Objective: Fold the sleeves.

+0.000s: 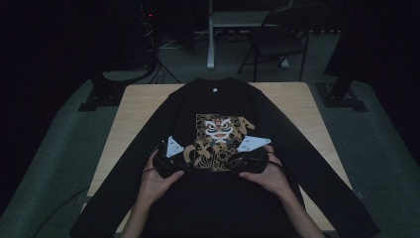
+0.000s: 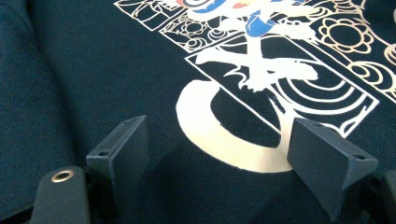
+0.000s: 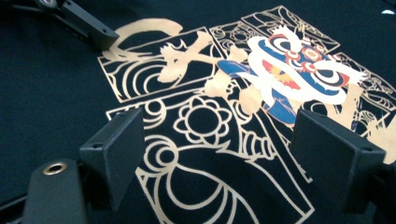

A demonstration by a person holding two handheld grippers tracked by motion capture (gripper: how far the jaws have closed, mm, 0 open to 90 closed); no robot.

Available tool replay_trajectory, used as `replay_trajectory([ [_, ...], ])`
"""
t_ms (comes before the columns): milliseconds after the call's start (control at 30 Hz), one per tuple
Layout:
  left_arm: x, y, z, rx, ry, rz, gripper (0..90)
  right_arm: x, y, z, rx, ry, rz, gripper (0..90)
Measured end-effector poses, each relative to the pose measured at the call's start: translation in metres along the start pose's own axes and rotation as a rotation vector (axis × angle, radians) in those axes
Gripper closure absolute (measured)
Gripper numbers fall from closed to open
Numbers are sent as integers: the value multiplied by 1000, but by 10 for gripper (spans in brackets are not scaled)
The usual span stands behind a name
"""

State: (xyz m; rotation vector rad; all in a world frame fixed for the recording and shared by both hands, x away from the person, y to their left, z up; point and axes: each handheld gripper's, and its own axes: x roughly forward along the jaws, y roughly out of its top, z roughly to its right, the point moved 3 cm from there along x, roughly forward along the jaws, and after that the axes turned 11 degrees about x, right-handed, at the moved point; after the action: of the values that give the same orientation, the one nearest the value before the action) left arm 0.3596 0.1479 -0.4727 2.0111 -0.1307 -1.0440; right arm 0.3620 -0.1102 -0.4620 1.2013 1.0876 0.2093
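wooden table (image 1: 143, 99) bears a flat black sweatshirt (image 1: 218, 208) with lion print; both grippers (image 1: 171, 161) (image 1: 250, 158) gape, holding nothing.

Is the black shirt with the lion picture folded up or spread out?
Spread out. The black long-sleeved shirt lies flat on the wooden table, both sleeves stretched sideways, print facing up.

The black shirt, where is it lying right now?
In the high view the black shirt lies spread flat on the wooden table, print up, under both grippers.
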Motion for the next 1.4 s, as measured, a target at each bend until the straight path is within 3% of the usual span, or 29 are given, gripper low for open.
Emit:
replay_trajectory([
  [367,0,0,-1,-8,-9,-3,218,-8,6,2,14,20,33,175],
  [800,1,0,-2,-13,-13,-4,218,-20,6,18,9,-23,6,174],
  [1400,1,0,-1,-11,-13,-5,218,-47,-5,44,58,-84,22,174],
])
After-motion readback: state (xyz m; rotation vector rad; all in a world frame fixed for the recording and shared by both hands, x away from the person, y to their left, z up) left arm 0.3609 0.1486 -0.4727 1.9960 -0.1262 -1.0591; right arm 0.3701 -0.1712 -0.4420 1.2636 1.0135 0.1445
